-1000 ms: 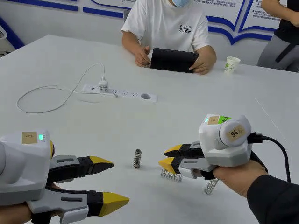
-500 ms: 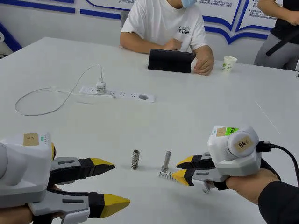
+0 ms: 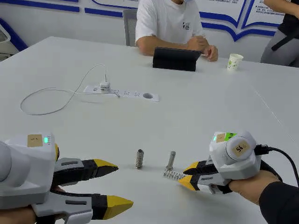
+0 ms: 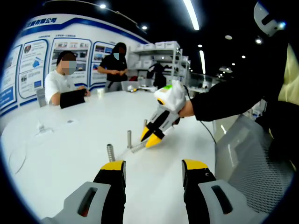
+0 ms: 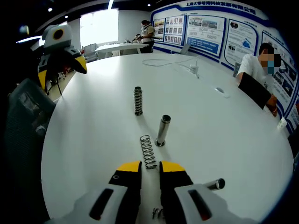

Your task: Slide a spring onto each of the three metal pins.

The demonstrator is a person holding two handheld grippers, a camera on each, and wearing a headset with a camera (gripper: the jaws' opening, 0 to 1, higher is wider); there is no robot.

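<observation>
Two metal pins stand upright mid-table. One pin (image 3: 139, 158) (image 5: 138, 100) (image 4: 110, 152) wears a spring. The other pin (image 3: 171, 160) (image 5: 162, 129) (image 4: 129, 138) is bare. A loose spring (image 3: 173, 174) (image 5: 148, 151) (image 4: 138, 147) lies flat at the bare pin's foot, just ahead of my right gripper (image 3: 188, 174) (image 5: 150, 168) (image 4: 148, 138), whose jaws stand slightly apart with nothing between them. A third pin (image 5: 216, 184) lies on the table beside that gripper, and another spring (image 5: 158, 213) lies under it. My left gripper (image 3: 119, 185) (image 4: 153, 170) is wide open, left of the pins.
A white power strip (image 3: 126, 94) with a looping cable (image 3: 46, 100) lies farther back. A person sits at the far edge with a black tablet case (image 3: 176, 59); a paper cup (image 3: 234, 61) stands to its right. A black cord (image 3: 275, 154) trails from the right gripper.
My right gripper has drawn back to the right, away from the pins, uncovering the bare upright pin. The left gripper has stayed put. The head camera has shifted a little.
</observation>
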